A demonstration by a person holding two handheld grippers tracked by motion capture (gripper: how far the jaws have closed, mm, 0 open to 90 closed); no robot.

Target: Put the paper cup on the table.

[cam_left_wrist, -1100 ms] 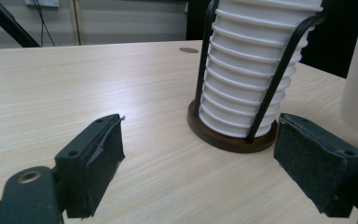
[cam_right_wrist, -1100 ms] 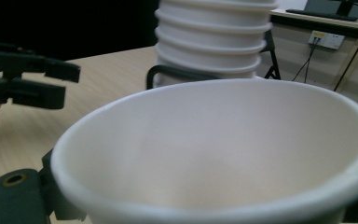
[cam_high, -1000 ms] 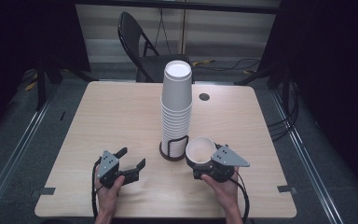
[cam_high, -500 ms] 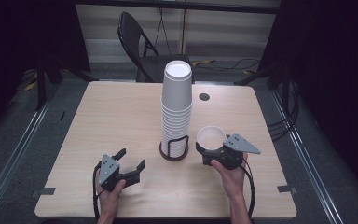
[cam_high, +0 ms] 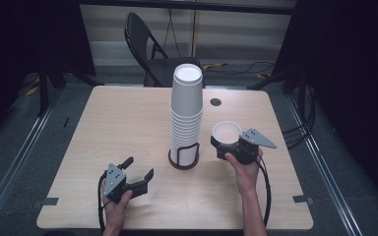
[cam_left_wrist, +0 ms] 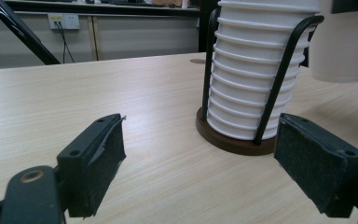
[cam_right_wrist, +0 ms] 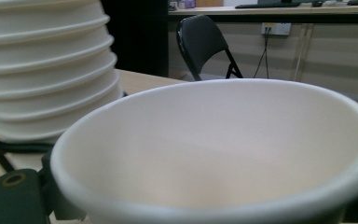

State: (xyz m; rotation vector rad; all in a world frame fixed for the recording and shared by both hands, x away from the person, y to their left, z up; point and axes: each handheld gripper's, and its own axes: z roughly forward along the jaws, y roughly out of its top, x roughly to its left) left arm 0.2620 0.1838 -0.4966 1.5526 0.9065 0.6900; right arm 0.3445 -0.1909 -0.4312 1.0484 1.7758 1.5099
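A tall stack of white paper cups (cam_high: 187,113), mouths down, stands in a black wire holder with a brown base (cam_high: 183,160) at the table's middle. My right gripper (cam_high: 224,147) is shut on a single white cup (cam_high: 226,132), held mouth up just right of the stack and apart from it. In the right gripper view that cup's open mouth (cam_right_wrist: 223,154) is close up, with the stack (cam_right_wrist: 42,70) at its left. My left gripper (cam_high: 138,168) rests open near the front left; its jaws (cam_left_wrist: 205,163) are wide apart and hold nothing, facing the holder base (cam_left_wrist: 228,140).
The wooden table (cam_high: 118,123) has a small dark round hole (cam_high: 215,102) behind the stack. A black folding chair (cam_high: 152,44) stands beyond the far edge. Cables trail from both grippers toward the front edge.
My right gripper has carried the single cup away from the front edge and a little to the right, with the cup higher in the high view. The left gripper has stayed put.
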